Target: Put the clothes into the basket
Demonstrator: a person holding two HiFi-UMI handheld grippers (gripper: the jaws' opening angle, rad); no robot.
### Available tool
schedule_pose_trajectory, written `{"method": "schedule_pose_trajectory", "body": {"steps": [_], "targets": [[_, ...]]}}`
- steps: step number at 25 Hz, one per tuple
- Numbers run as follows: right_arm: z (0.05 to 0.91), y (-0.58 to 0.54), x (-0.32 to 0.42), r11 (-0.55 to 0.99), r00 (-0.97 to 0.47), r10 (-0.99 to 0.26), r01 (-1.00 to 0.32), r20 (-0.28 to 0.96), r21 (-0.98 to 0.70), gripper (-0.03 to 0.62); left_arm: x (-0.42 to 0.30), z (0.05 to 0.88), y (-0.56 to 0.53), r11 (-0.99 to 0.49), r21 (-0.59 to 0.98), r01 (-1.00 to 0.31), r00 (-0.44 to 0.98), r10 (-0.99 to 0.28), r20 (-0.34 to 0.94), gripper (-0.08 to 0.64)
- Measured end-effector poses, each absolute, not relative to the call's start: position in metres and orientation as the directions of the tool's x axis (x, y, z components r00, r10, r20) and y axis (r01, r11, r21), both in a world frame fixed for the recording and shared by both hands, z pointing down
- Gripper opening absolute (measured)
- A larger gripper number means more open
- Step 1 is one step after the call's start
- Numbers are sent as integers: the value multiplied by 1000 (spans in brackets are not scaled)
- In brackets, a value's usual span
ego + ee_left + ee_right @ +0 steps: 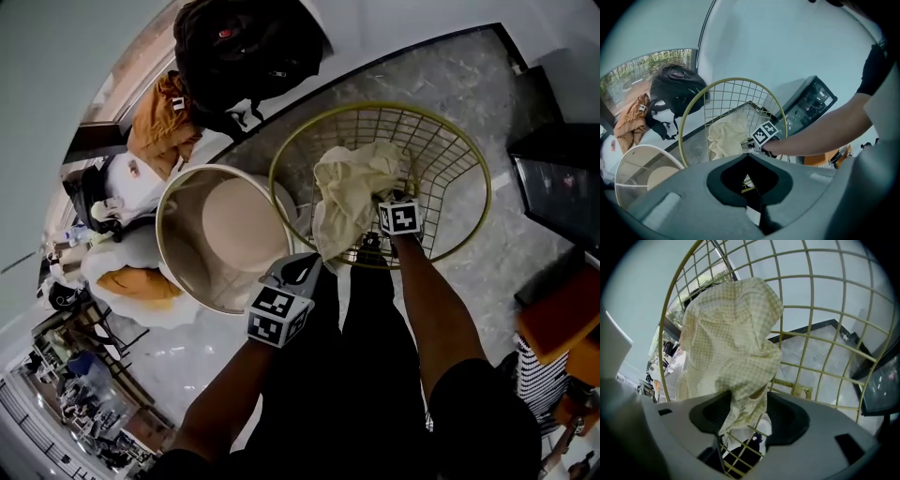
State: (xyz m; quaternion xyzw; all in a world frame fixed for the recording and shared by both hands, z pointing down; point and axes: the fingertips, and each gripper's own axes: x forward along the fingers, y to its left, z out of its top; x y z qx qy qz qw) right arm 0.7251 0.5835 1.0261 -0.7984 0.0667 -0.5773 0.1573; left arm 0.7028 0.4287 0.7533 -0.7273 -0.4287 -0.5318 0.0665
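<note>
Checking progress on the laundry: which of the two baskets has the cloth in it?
The gold wire basket, holding the pale yellow cloth; the white basket holds none.

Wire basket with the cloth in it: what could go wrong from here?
1. The cloth hangs between the right gripper's open jaws; it may catch and come back out with it.
2. The cloth is piled against the wire basket's near side, so part may slip over the rim.
3. The jaws may hook a wire.
</note>
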Motion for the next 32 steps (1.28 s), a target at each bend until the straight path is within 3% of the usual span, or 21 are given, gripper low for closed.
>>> {"method": "schedule_pose_trajectory", "body": {"steps": [7, 8, 11, 13, 24, 32], "targets": [[1043, 592, 715, -899, 301, -285, 246, 910, -363, 263, 699, 752, 421, -619, 371, 692, 62, 563, 824, 0], [1042, 589, 715, -891, 302, -302, 246, 904, -380, 240, 700, 751, 419, -619, 372, 692, 63, 565, 822, 0], [1030, 579, 719, -886, 322, -339, 206, 884, -415, 91, 703, 748, 416, -614, 372, 696, 67, 572, 818, 0], [1019, 574, 722, -885, 348, -347, 187, 871, -427, 63, 706, 745, 414, -610, 373, 700, 69, 577, 814, 0], [904, 541, 720, -859, 508, -391, 97, 767, -502, 58, 718, 702, 409, -567, 389, 726, 92, 640, 763, 0], [806, 536, 723, -881, 571, -352, 65, 742, -469, 58, 735, 647, 402, -524, 358, 773, 136, 688, 713, 0]]}}
